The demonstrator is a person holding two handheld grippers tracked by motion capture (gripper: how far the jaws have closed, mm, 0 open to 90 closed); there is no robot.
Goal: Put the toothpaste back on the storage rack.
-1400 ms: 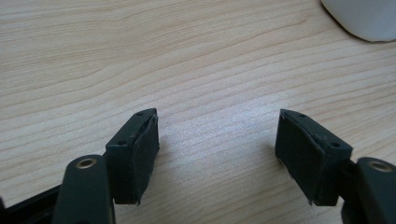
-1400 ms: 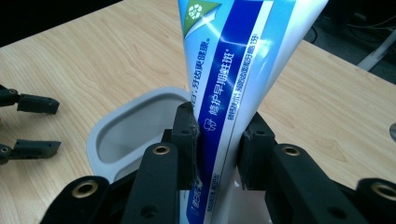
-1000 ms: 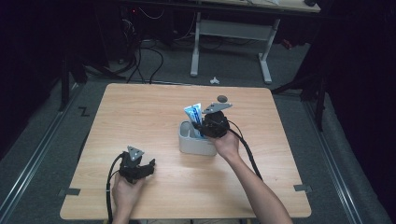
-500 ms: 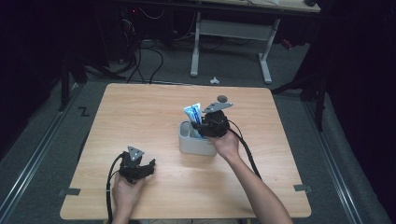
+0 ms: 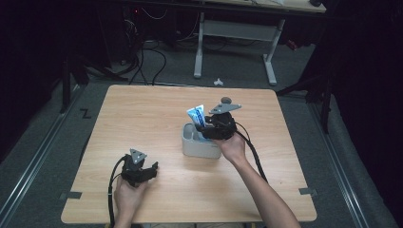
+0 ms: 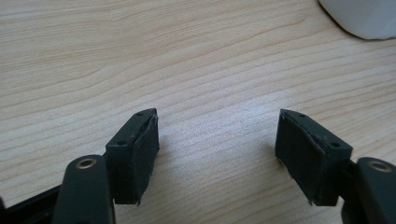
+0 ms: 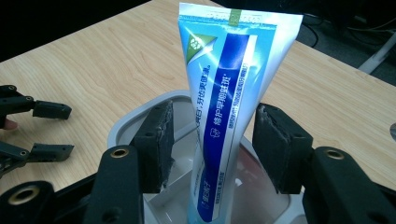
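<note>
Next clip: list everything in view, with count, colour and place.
Toothpaste tube: one, blue and white, standing tilted in the container, between the right gripper's open fingers, not clamped.
Container: one, light grey, mid-table.
Table: one, light wood.
Small dark round thing: one, on the table behind the container.
Desk frame: one, grey, on the floor beyond the table.
Left gripper: black, open, low over the table's near left.
Right gripper: black, open, at the container.

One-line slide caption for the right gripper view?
Right gripper open astride an upright toothpaste tube standing in a white holder.
</note>
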